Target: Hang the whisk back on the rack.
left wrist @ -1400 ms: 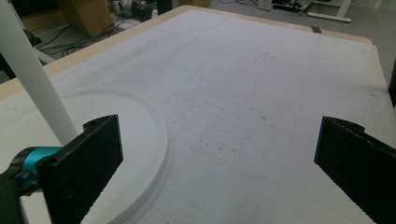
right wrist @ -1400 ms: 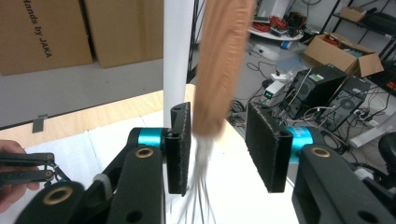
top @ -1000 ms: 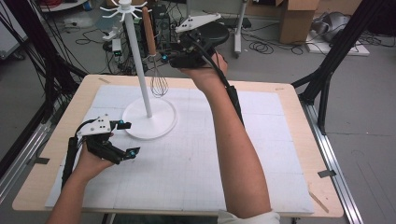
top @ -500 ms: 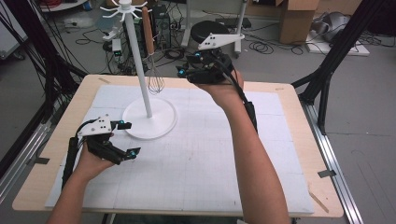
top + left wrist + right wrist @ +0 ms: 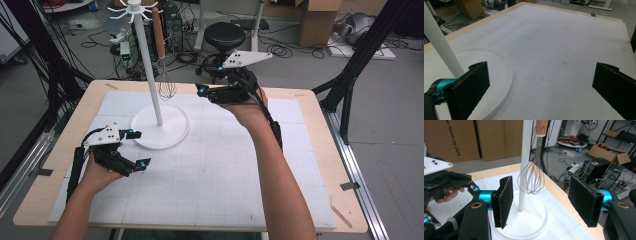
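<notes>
Left gripper [image 5: 134,149]: black angular body, white three-cornered top plate with dark screws, teal collars at the jaw roots. Black cable trails along the bare forearm toward 6 o'clock. Jaw pads black, finely ribbed.

Right gripper [image 5: 204,90]: same black build, pale three-cornered plate on top, teal collars, brass-coloured pivot screws. Black cable along the forearm. Both forearms bare, no sleeves.
</notes>
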A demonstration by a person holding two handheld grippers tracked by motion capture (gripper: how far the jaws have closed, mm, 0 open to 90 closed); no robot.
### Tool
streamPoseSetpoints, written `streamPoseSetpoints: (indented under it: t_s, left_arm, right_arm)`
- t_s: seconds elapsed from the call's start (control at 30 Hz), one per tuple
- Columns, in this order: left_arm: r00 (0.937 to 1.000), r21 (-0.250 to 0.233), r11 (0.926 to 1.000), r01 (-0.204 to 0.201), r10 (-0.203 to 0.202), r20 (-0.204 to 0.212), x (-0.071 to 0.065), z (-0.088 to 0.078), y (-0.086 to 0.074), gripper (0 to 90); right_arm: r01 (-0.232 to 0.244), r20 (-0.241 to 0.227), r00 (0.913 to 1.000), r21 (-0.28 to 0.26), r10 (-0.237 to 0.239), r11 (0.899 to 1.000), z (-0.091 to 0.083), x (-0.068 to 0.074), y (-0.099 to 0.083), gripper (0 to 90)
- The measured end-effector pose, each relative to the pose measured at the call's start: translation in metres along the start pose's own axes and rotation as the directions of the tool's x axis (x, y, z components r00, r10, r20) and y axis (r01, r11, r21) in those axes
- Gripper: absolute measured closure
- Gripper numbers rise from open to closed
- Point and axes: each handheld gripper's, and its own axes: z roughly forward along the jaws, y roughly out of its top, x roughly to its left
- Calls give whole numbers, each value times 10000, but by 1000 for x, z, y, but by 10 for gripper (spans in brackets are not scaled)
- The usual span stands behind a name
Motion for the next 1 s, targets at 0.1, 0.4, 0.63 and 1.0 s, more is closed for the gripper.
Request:
streamPoseSetpoints:
  t_s: [0.1,0.4,0.63,1.0]
  left_arm:
    - [10000,12,10000,9,-9,18,0,0,0,16]
    - [10000,-26,10000,16,-16,-23,1,1,0,17]
    - [10000,-57,10000,0,1,58,0,1,0,16]
    - [10000,-38,10000,9,-8,71,0,1,0,16]
  right_arm:
    - [-107,-69,9999,-16,107,9999,-4,1,-6,342]
    - [-362,-187,9992,23,362,9993,-14,6,-25,298]
    - [-513,-220,9984,-6,513,9987,-20,5,-41,270]
    - [-805,-153,9966,76,806,9967,-29,5,-69,241]
